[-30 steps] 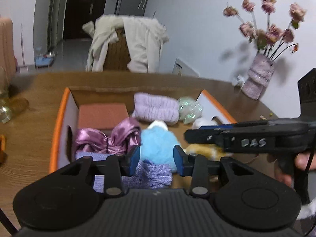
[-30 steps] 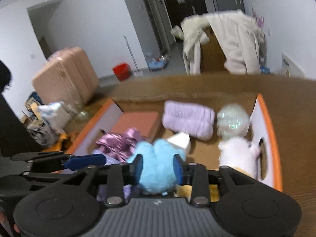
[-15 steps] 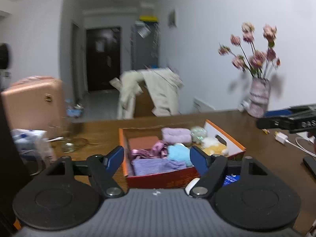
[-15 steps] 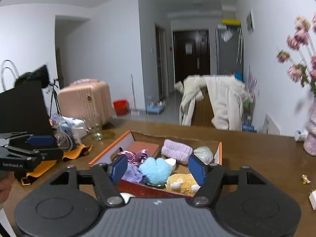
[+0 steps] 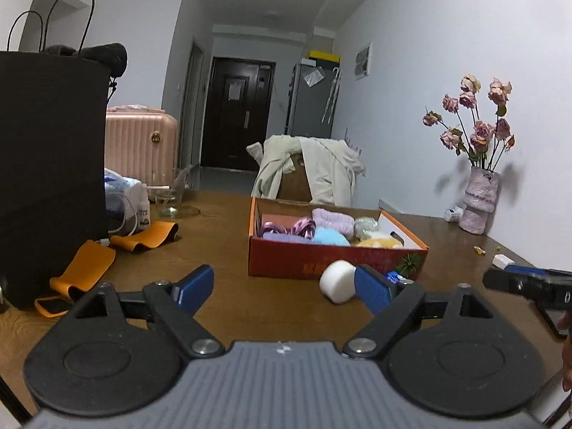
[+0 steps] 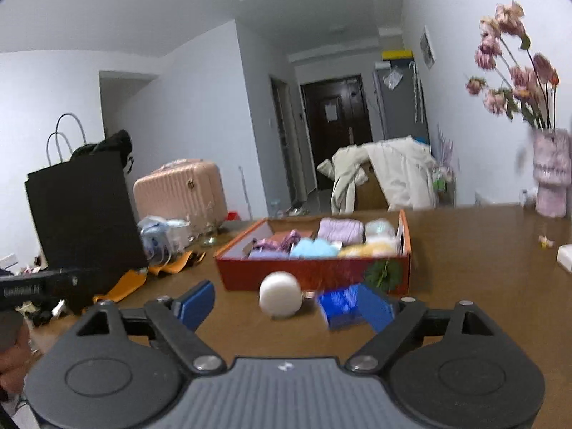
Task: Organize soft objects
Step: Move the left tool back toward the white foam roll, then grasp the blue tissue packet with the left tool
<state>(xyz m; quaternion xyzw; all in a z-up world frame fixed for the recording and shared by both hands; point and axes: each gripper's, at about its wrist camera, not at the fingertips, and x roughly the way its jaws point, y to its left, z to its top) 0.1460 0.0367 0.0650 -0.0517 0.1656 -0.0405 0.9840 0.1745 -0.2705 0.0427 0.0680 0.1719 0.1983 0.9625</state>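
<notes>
A red-orange cardboard box (image 5: 307, 257) (image 6: 314, 271) stands on the brown table, filled with soft things: a purple satin bow (image 5: 286, 227), a lilac rolled towel (image 5: 332, 216), a light blue plush (image 5: 329, 237) (image 6: 312, 248), a yellow plush (image 5: 379, 242) and a pale green ball (image 5: 364, 223). A white foam ball (image 5: 338, 281) (image 6: 280, 291) lies on the table before the box, beside a small blue packet (image 6: 338, 305). My left gripper (image 5: 284, 291) is open and empty, well back from the box. My right gripper (image 6: 286, 304) is open and empty too.
A black paper bag (image 5: 50, 178) stands at the left with orange straps (image 5: 143, 237) beside it. A vase of dried roses (image 5: 479, 200) stands at the right wall. A glass dish (image 5: 175, 207), a white charger (image 5: 502, 259) and a draped chair (image 5: 307, 171) are behind.
Both grippers have pulled back from over the box to well in front of it and have opened wide. The white ball and blue packet have come into view.
</notes>
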